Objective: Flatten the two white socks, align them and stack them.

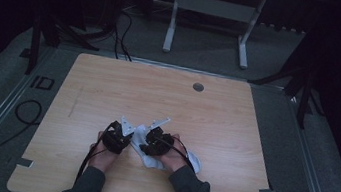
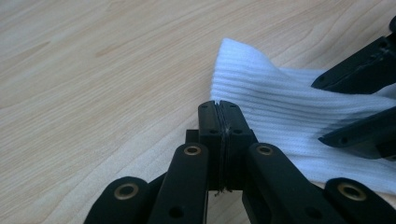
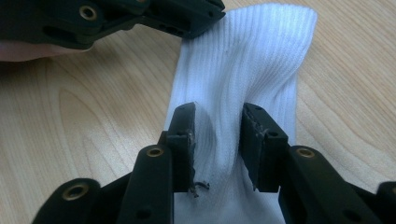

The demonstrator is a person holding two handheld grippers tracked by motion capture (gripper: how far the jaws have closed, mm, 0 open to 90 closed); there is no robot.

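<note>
Ahead of your left gripper (image 2: pixel 219 105), whose jaws are pressed together on the edge of the white ribbed fabric sock (image 2: pixel 280 112), the light wood-grain tabletop (image 2: pixel 93 84) lies bare to the front and to the left side of the jaws. To their right the sock covers the wood, and your right gripper (image 2: pixel 355 107) stands close over it, blocking passage there.

Between the parted jaws of your right gripper (image 3: pixel 218 140) a raised fold of the sock fills the gap. Beyond those jaws, upper left, your left gripper (image 3: pixel 140 16) bars the way; bare wood lies open on either side of the sock.
</note>
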